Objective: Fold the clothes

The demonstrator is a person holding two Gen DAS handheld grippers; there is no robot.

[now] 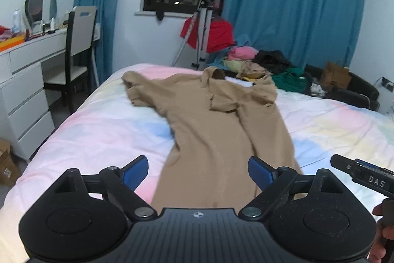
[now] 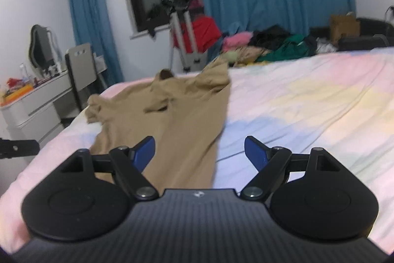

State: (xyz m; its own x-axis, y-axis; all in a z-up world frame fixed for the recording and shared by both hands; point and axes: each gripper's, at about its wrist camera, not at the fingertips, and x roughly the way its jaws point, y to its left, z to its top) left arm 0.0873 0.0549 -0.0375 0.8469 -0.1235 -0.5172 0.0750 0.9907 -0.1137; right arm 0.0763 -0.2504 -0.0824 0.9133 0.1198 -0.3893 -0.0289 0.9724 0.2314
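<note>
A tan long garment [image 1: 216, 130] lies spread lengthwise on the pastel bedspread [image 1: 98, 130], collar at the far end, short sleeves bunched at both sides. It also shows in the right wrist view [image 2: 177, 120]. My left gripper [image 1: 198, 173] is open and empty, above the garment's near hem. My right gripper [image 2: 199, 152] is open and empty, over the hem's right edge; it shows at the right edge of the left wrist view [image 1: 364, 174].
A pile of mixed clothes [image 1: 266, 63] lies at the bed's far side by a tripod [image 1: 203, 36]. A white dresser [image 1: 27, 80] and chair [image 1: 73, 51] stand left of the bed. Blue curtains [image 1: 295, 4] hang behind.
</note>
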